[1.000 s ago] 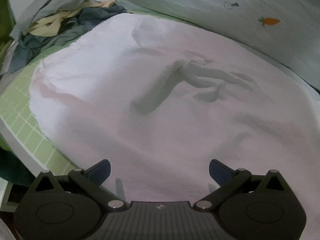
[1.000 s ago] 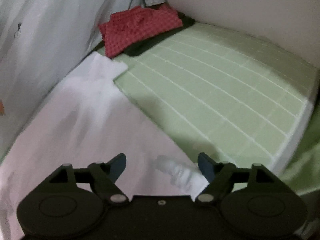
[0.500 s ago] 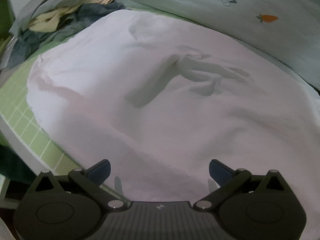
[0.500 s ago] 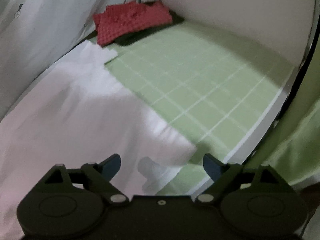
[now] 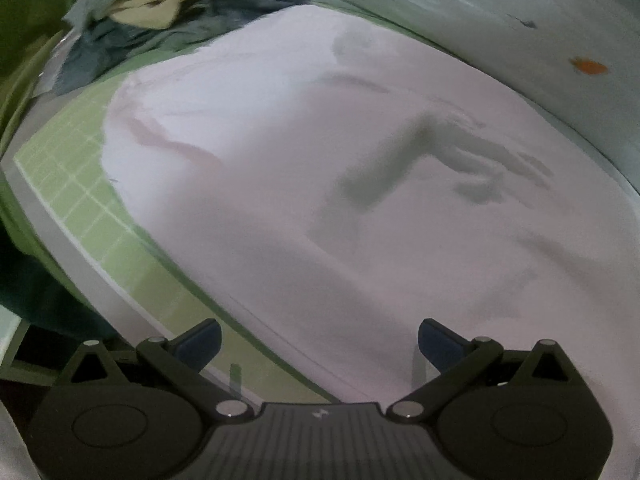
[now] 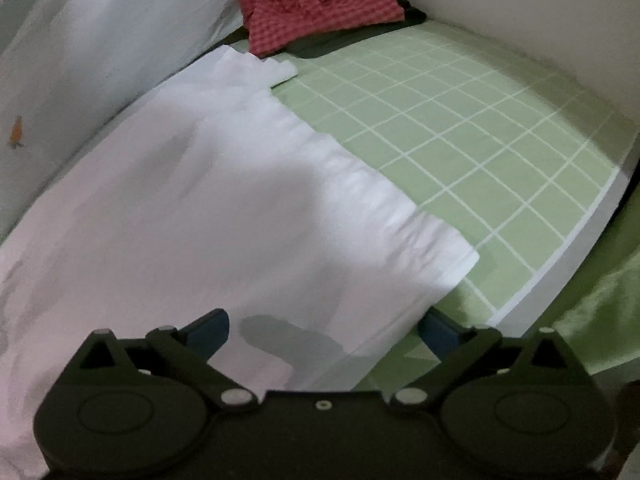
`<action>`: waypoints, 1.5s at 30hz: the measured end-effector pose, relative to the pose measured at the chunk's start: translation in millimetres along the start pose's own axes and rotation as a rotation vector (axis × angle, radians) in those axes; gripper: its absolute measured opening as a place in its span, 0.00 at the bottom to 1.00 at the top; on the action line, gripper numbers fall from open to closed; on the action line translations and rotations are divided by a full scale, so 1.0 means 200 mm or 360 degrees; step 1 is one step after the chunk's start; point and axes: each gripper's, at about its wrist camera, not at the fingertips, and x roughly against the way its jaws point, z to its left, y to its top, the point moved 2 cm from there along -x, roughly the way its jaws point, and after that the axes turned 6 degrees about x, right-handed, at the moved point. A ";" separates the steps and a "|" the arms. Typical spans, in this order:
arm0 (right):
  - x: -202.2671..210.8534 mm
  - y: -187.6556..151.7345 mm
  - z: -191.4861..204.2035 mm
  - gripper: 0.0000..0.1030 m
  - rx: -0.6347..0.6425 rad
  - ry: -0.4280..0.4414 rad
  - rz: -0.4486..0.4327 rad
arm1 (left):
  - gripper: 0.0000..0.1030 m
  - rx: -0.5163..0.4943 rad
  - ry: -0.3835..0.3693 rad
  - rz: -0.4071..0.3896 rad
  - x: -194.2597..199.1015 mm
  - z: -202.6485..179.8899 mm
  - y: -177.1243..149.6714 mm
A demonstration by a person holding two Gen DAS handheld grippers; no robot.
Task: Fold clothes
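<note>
Here the white garment point(image 5: 360, 200) lies spread on the green mat point(image 6: 480, 140); both the left gripper point(image 5: 319, 338) and the right gripper point(image 6: 326, 326) hover released, and should pinch matching hem corners evenly.

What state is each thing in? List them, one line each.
White garment: spread flat on the green grid mat, unfolded, slightly wrinkled.
Red checked garment: folded, lying on a dark garment at the mat's far corner.
Clothes pile: crumpled, unfolded, beyond the white garment.
Left tongs: open, empty, over the garment's near edge.
Right tongs: open, empty, over the garment's near edge.
</note>
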 end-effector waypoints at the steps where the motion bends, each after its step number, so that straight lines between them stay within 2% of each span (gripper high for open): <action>1: -0.01 0.00 0.02 1.00 -0.0001 -0.0042 0.0002 | 1.00 0.0027 0.0003 -0.0008 -0.01 0.04 0.03; 7: -0.08 0.00 0.12 1.00 -0.0044 -0.0338 -0.0021 | 1.00 0.0173 0.0039 -0.0085 -0.08 0.31 0.29; 11: -0.09 -0.01 0.15 1.00 -0.0166 -0.0451 -0.0116 | 1.00 0.0277 0.0095 -0.0129 -0.18 0.52 0.48; 16: -0.11 0.01 0.18 1.00 -0.0310 -0.0553 -0.0105 | 0.98 0.0447 0.0148 -0.0169 -0.32 0.74 0.70; 19: -0.13 0.06 0.18 1.00 -0.0410 -0.0605 -0.0013 | 0.92 0.0505 0.0135 -0.0183 -0.39 0.83 0.80; 21: -0.15 0.08 0.19 1.00 -0.0456 -0.0622 0.0030 | 0.81 0.0532 0.0138 -0.0175 -0.43 0.86 0.86; 22: -0.15 0.09 0.19 0.99 -0.0473 -0.0626 0.0030 | 0.72 0.0540 0.0132 -0.0163 -0.45 0.87 0.87; 23: -0.15 0.10 0.20 0.96 -0.0489 -0.0629 0.0027 | 0.68 0.0534 0.0136 -0.0176 -0.45 0.87 0.89; 24: -0.15 0.11 0.21 0.85 -0.0506 -0.0633 0.0023 | 0.63 0.0527 0.0139 -0.0188 -0.46 0.87 0.90; 25: -0.14 0.11 0.22 0.66 -0.0503 -0.0641 0.0011 | 0.58 0.0514 0.0146 -0.0198 -0.47 0.87 0.91; 26: -0.13 0.12 0.24 0.55 -0.0498 -0.0650 -0.0003 | 0.49 0.0514 0.0140 -0.0219 -0.47 0.87 0.92; 27: -0.12 0.13 0.25 0.38 -0.0472 -0.0657 0.0001 | 0.42 0.0514 0.0134 -0.0240 -0.47 0.87 0.92; 28: -0.11 0.13 0.25 0.22 -0.0443 -0.0664 0.0008 | 0.21 0.0535 0.0130 -0.0233 -0.48 0.88 0.94; 29: -0.09 0.14 0.27 0.15 -0.0406 -0.0635 0.0000 | 0.14 0.0583 0.0091 -0.0222 -0.47 0.90 0.94; 30: -0.08 0.15 0.28 0.08 -0.0367 -0.0601 -0.0012 | 0.12 0.0630 0.0051 -0.0211 -0.47 0.91 0.95; 35: 0.05 0.16 0.27 0.04 -0.0343 -0.0493 -0.0156 | 0.09 0.0749 0.0007 -0.0300 -0.35 0.93 0.91; 39: 0.13 0.16 0.23 0.04 -0.0377 -0.0394 -0.0219 | 0.09 0.0684 0.0111 -0.0333 -0.26 0.92 0.84; 43: 0.16 0.16 0.19 0.03 -0.0395 -0.0330 -0.0250 | 0.09 0.0707 0.0168 -0.0371 -0.14 0.96 0.74; 45: 0.23 0.22 0.17 0.03 -0.0433 -0.0242 -0.0322 | 0.09 0.0691 0.0200 -0.0406 -0.05 0.98 0.69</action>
